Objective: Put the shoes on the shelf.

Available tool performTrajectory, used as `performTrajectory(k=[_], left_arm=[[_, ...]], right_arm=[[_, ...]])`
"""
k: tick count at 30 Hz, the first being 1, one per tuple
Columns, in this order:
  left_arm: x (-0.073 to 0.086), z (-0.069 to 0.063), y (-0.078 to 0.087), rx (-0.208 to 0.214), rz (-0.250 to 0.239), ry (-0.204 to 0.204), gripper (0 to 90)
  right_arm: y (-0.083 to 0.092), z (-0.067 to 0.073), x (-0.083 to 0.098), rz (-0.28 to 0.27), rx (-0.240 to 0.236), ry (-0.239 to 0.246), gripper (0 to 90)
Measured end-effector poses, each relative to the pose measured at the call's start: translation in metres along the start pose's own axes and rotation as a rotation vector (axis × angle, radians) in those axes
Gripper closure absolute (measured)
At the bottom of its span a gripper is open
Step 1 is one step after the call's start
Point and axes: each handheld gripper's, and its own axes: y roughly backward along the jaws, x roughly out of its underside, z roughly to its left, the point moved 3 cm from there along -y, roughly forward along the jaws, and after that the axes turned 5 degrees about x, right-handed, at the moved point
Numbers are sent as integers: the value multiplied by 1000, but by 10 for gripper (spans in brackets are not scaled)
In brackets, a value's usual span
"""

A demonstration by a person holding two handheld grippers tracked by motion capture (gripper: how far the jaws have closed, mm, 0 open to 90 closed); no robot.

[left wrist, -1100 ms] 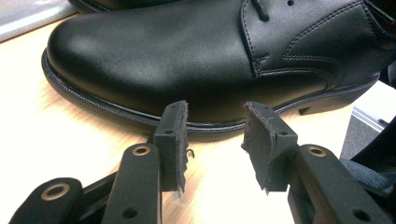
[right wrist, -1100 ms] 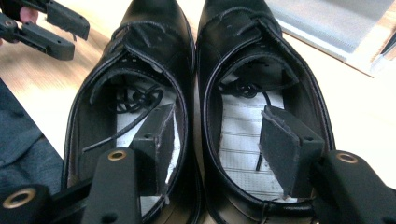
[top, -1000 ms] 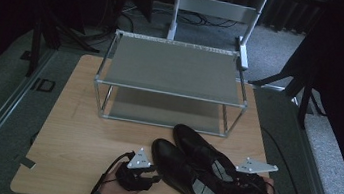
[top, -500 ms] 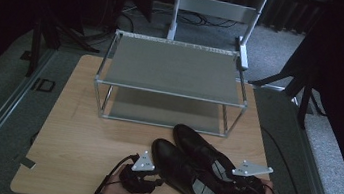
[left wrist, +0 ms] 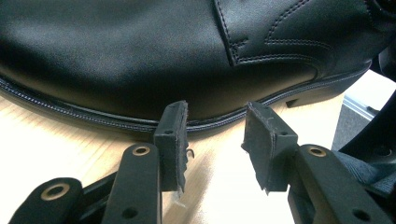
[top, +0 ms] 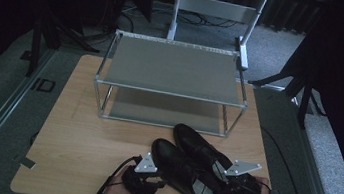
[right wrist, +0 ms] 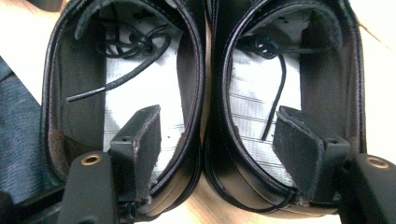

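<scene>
A: Nearest us, what do we see at the table (top: 75,165) edge?

B: Our two hands, each with a gripper. The left gripper (left wrist: 215,135) sits low on the wood, its jaws parted with nothing between them, tips just short of the welt of the left shoe (left wrist: 163,60). From above, that gripper (top: 145,176) is right beside the shoe's outer side, near the toe half.

A: And the right gripper (right wrist: 217,140)?

B: Its jaws are wide apart and reach into the heel ends of the pair: one jaw is inside the left shoe (right wrist: 126,93), the other inside the right shoe (right wrist: 289,93), with the two adjoining inner walls between them. We can't tell whether the pads press those walls. Loose laces lie on the pale insoles.

A: How do the shoes lie?

B: Side by side, touching, at the near right of the table, toes pointing away and to the left. From above, the left shoe (top: 175,173) is nearer us, the right shoe (top: 199,146) just behind it.

A: Beyond them?

B: A two-tier metal rack (top: 174,67) stands mid-table, both shelves bare. The right shoe's toe is near its front lower rail. Behind the table we see a grey frame (top: 217,9) on the floor.
</scene>
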Motion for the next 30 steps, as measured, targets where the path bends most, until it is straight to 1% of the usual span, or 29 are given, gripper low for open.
performTrajectory(k=[3, 6, 8, 10, 11, 16, 23, 26, 27, 30], left_arm=[[0, -1, -1, 2, 1, 0, 598], [0, -1, -1, 3, 0, 1, 598], [0, -1, -1, 4, -1, 0, 597], [0, -2, -1, 5, -2, 0, 598], [0, -2, -1, 4, -1, 0, 597], [0, -1, -2, 6, 2, 1, 598], [0, -2, -3, 6, 4, 0, 598], [0, -2, -3, 5, 4, 0, 598], [0, -2, -3, 5, 4, 0, 598], [1, -1, -2, 3, 1, 4, 598]], right_arm=[[-1, 0, 0, 18, -9, 7, 314], [-3, 0, -1, 38, -7, 15, 315], [-5, 1, -2, 57, 3, 24, 318], [-9, 1, -2, 88, 6, 23, 349], [-12, 1, -2, 98, 21, 30, 352], [-12, 1, -2, 100, 20, 37, 372], [-12, 0, -2, 89, -6, 35, 452], [-13, 0, -2, 92, -17, 36, 507], [-13, 0, -2, 93, -31, 38, 547], [-14, 1, -3, 100, -28, 38, 591]])
